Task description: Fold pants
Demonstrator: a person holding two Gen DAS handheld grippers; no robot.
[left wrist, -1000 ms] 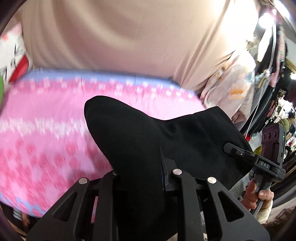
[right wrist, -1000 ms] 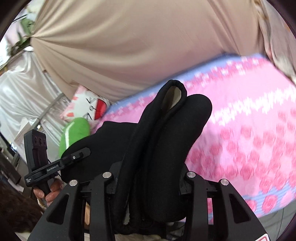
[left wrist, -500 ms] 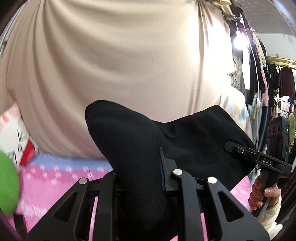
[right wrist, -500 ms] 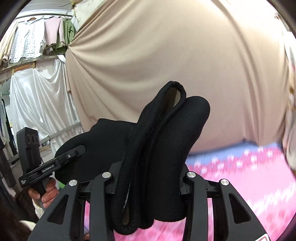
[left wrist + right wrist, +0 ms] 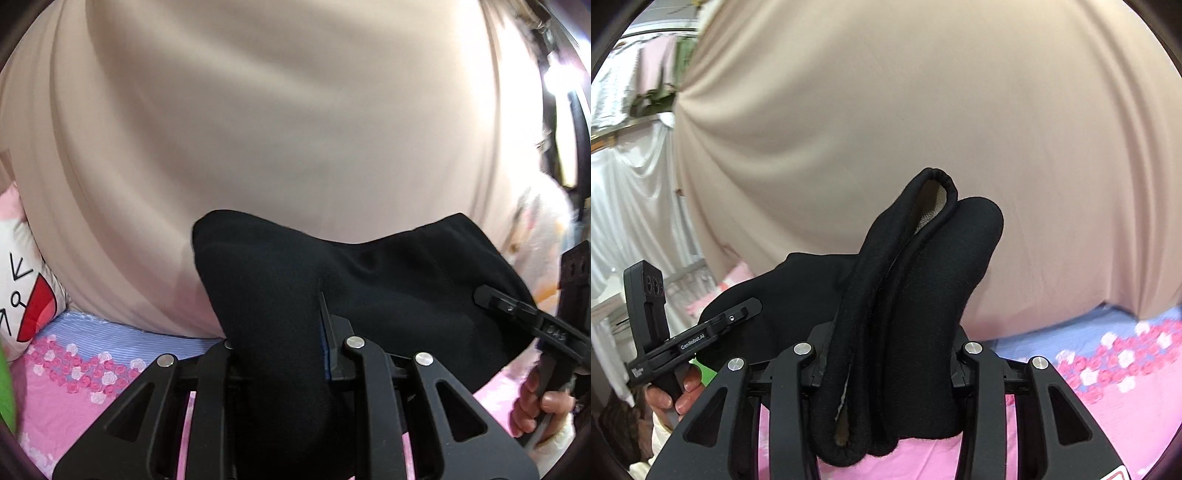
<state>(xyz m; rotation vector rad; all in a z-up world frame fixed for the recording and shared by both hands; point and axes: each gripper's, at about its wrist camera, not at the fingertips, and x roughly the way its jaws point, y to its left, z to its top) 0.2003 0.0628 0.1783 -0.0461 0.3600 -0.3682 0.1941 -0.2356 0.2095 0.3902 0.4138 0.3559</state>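
The black pants (image 5: 280, 295) hang bunched between both grippers, above the pink flowered bed (image 5: 66, 391). The left gripper (image 5: 284, 354) pinches one thick fold; the right gripper (image 5: 886, 354) pinches a rolled hem (pale fleecy lining showing, seen only in the right view). Each view shows the other hand (image 5: 676, 395) gripping its handle, fingers pointing slightly downward.
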